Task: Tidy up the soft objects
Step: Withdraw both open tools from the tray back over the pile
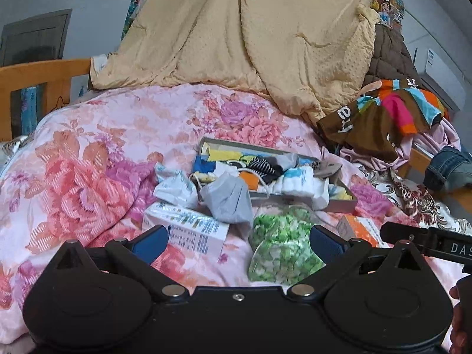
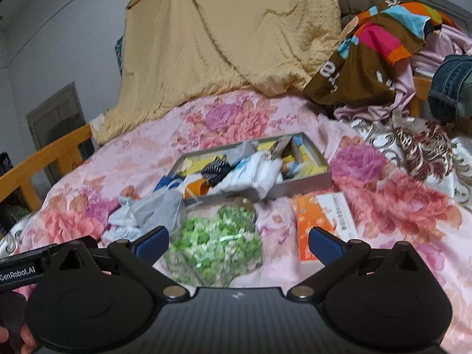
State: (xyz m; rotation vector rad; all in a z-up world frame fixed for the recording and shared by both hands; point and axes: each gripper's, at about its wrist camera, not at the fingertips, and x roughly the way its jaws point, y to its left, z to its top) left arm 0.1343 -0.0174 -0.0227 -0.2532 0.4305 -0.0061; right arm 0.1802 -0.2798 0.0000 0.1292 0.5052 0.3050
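**Half-sorted pile on the bed, both tongs empty**

From where I stand, the job looks partly done. A shallow grey box (image 1: 339, 203) sits on the pink floral quilt (image 1: 97, 153) and already holds a jumble of small soft things: white rolled cloth, a striped black-and-white piece, bits of yellow, blue and orange. Several items lie outside it. A crumpled grey face mask (image 1: 228, 203) slumps against the box's near edge, with a white crinkled mask (image 1: 174, 187) just beside it. A clear bag of green and white pieces (image 2: 214, 244), lumpy and glossy, lies in front of the box. Two stiff cartons, a white carton (image 1: 188, 230) and an orange carton (image 2: 324, 224), flank the bag.

The left tongs (image 1: 237, 240) are spread wide and grip nothing, hovering over the white carton and the bag. The right tongs (image 2: 237, 243) are also wide, empty, with the green bag between their blue pads (image 2: 324, 243) but not pinched.

Behind, a tan dimpled blanket (image 1: 236, 38) is heaped high, and a bright striped garment (image 2: 380, 44) lies untidied to the right.
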